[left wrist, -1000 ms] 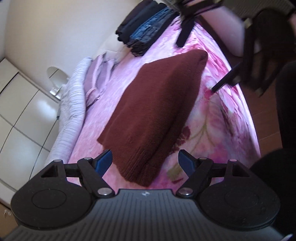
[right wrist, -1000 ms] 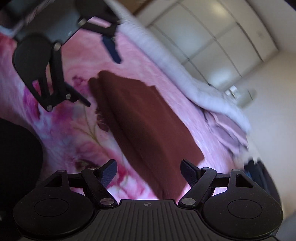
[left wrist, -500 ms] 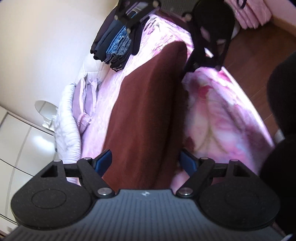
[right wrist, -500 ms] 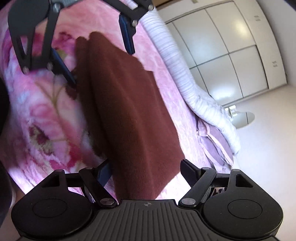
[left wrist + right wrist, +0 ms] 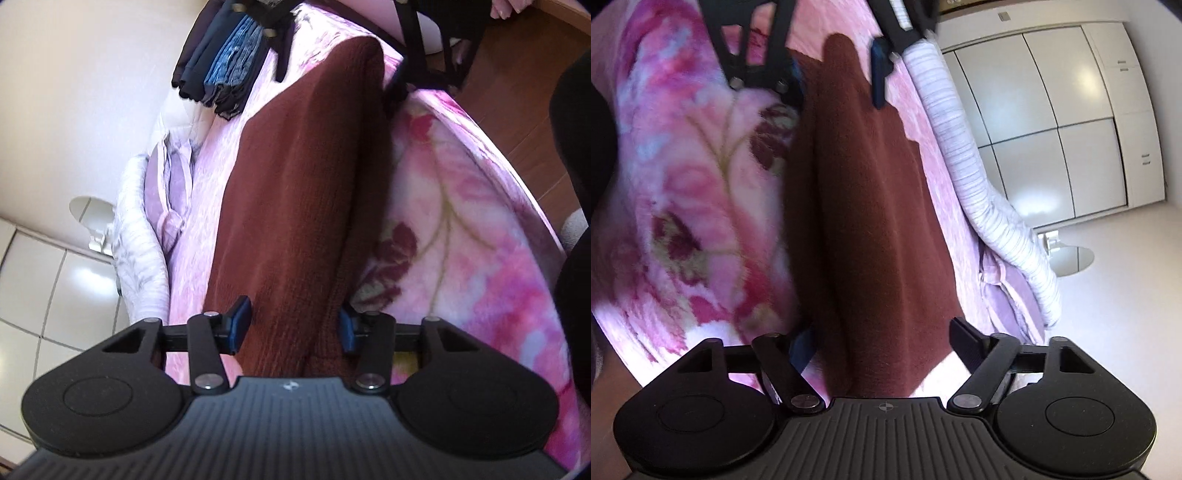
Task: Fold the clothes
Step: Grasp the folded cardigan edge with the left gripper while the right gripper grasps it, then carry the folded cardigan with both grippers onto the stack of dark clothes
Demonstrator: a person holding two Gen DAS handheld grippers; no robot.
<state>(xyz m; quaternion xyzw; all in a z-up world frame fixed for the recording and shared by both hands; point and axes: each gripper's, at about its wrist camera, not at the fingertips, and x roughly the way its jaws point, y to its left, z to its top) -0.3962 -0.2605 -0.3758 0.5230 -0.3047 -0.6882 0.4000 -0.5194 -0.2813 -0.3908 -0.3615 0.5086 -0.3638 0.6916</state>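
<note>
Lengthwise, maroon knit sweater [image 5: 295, 192], folded, ribbed hem

A bed under a pink floral fleece blanket [image 5: 480, 221] stands on brown wooden floor [image 5: 517, 85]. Glossy white wardrobe doors [image 5: 1052, 110] reflect light beside a plain cream wall [image 5: 92, 92], with a striped white duvet [image 5: 997, 206] bunched along the bed's far edge.
</note>
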